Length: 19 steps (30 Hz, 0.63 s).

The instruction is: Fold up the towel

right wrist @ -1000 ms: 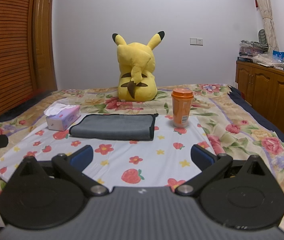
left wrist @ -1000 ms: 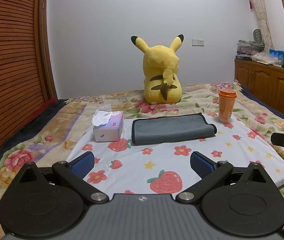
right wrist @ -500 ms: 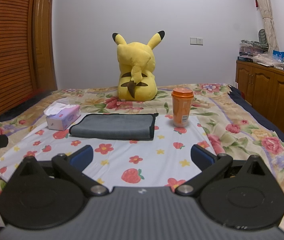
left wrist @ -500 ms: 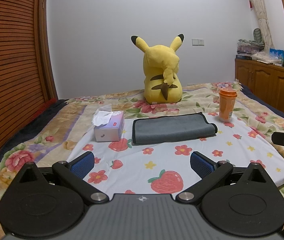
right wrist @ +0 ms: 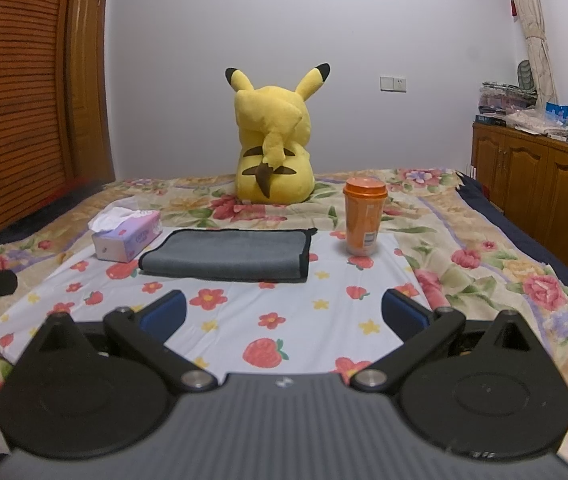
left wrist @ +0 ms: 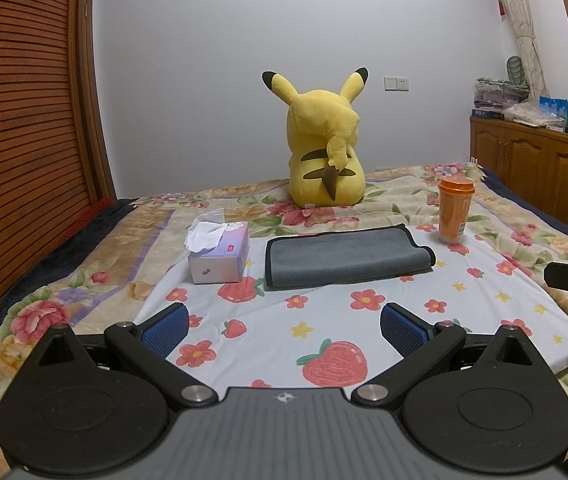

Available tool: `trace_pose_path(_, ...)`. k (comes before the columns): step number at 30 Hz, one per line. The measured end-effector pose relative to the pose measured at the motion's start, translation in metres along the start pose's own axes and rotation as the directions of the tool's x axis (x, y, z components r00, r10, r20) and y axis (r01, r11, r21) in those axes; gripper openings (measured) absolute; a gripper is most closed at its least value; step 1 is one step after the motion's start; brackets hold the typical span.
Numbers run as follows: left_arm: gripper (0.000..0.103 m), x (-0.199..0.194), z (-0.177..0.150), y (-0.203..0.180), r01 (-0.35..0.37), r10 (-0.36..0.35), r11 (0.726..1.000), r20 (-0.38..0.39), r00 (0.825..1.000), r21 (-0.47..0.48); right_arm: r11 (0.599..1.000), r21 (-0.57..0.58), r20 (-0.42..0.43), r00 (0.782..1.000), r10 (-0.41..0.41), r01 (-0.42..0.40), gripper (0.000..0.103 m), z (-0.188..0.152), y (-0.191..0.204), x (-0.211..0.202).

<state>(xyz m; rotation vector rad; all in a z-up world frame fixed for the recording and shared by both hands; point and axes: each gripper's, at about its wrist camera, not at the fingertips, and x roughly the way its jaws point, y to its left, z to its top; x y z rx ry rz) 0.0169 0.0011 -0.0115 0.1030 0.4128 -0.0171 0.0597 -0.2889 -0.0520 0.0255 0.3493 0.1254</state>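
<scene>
I held the left gripper (left wrist: 284, 326) and right gripper (right wrist: 284, 314) level above the strawberry cloth (left wrist: 364, 320), both jaws spread wide and empty. The folded grey towel (left wrist: 344, 258) lay flat well ahead of both, between the tissue box (left wrist: 220, 252) and orange cup (left wrist: 455, 210).

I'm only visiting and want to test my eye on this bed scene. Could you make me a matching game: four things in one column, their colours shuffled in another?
Things:
1. towel
2. plush
3. cup
4. tissue box

Colours:
A. orange
B. pale purple
C. grey
D. yellow

Pairs: 1-C, 2-D, 3-A, 4-B
</scene>
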Motion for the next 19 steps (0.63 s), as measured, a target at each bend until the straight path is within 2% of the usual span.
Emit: trace_pose_path(19,0.103,-0.0001,0.0,-0.0009,-0.001,0.001,1.0,0.0,1.0,0.002,1.0,0.001,0.0,1.0,0.0,0.0,0.103,0.0002,0.0004,-0.0003)
